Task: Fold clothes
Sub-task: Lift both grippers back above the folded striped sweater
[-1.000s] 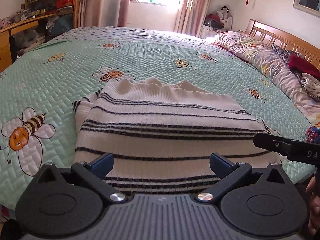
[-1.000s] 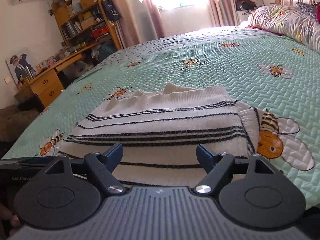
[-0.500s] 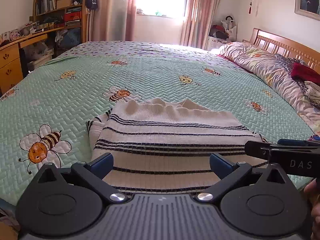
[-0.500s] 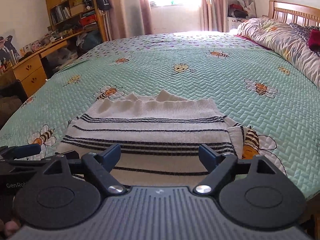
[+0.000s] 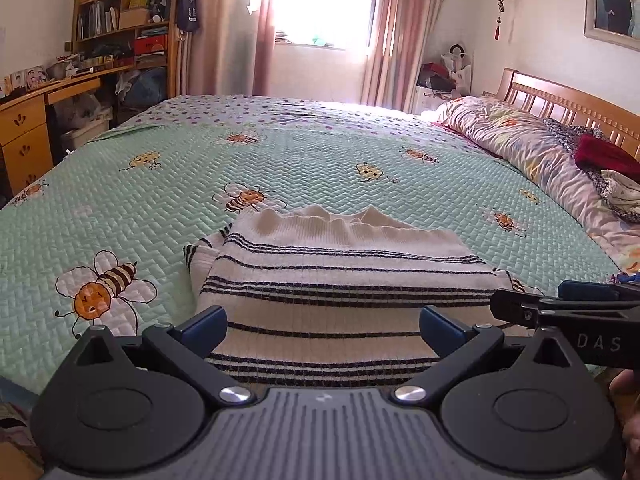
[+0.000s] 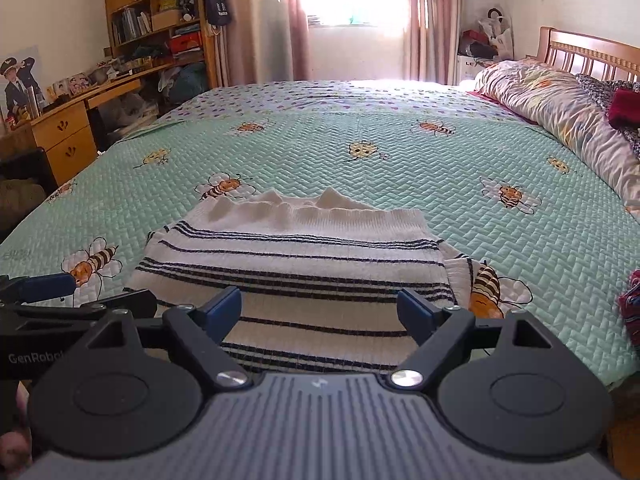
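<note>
Sweater (image 5: 340,280) lies folded on the bedspread (image 5: 160,184); my left gripper (image 5: 323,326) and right gripper (image 6: 319,307) hover released at its near edge, judging the fold.

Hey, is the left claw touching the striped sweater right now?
Cannot tell. In the left wrist view the left claw is wide open with the striped sweater filling the space between its fingers, but neither view plainly shows contact or a gap.

A cream knit sweater (image 5: 344,280) with thin dark stripes is lying folded into a flat rectangle in the lower centre of the frame, its ribbed plain edge bunching up at the far side.
</note>
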`<act>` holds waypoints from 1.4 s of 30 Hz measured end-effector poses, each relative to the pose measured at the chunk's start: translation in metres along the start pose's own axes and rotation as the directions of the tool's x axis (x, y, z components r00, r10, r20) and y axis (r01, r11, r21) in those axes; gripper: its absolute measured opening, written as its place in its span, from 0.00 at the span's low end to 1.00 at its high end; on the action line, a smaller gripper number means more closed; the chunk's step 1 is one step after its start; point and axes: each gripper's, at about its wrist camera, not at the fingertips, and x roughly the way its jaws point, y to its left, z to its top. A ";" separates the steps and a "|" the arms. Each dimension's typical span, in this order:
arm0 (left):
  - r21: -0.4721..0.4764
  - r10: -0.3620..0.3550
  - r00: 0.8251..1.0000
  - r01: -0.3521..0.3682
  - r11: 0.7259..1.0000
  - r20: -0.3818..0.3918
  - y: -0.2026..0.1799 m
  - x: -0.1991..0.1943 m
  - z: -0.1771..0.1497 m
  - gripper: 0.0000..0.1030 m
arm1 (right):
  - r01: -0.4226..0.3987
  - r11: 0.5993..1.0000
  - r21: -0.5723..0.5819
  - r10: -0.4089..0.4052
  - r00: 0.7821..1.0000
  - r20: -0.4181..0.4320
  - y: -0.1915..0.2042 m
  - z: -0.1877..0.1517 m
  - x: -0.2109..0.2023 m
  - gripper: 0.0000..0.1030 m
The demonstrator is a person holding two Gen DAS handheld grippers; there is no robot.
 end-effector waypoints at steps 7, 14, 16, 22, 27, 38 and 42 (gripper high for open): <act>0.005 -0.003 1.000 0.003 1.000 0.002 -0.004 -0.004 0.000 0.99 | 0.004 1.000 0.003 -0.004 1.000 0.008 0.000 -0.002 -0.005 0.83; 0.008 -0.005 1.000 0.005 1.000 0.005 -0.004 -0.006 0.000 0.99 | 0.006 1.000 0.003 -0.006 1.000 0.011 0.001 -0.005 -0.007 0.83; 0.009 -0.005 1.000 0.005 1.000 0.006 -0.004 -0.008 0.000 0.99 | 0.004 1.000 0.002 -0.004 1.000 0.010 0.001 -0.006 -0.007 0.83; -0.012 -0.008 1.000 0.008 1.000 -0.022 0.001 -0.005 -0.008 0.99 | -0.003 1.000 -0.002 0.003 1.000 0.002 -0.001 -0.010 -0.007 0.83; -0.033 0.005 0.999 -0.007 0.999 -0.051 0.010 0.002 -0.018 0.99 | 0.000 1.000 0.001 0.000 0.999 -0.035 -0.003 -0.021 0.004 0.83; -0.062 0.031 0.992 -0.039 0.997 -0.121 0.033 0.019 -0.043 0.99 | -0.022 0.998 0.052 0.028 0.994 -0.109 -0.017 -0.052 0.025 0.83; -0.089 0.044 0.987 -0.059 0.994 -0.157 0.046 0.031 -0.051 0.99 | -0.081 0.991 0.103 0.092 0.990 -0.109 -0.025 -0.061 0.031 0.83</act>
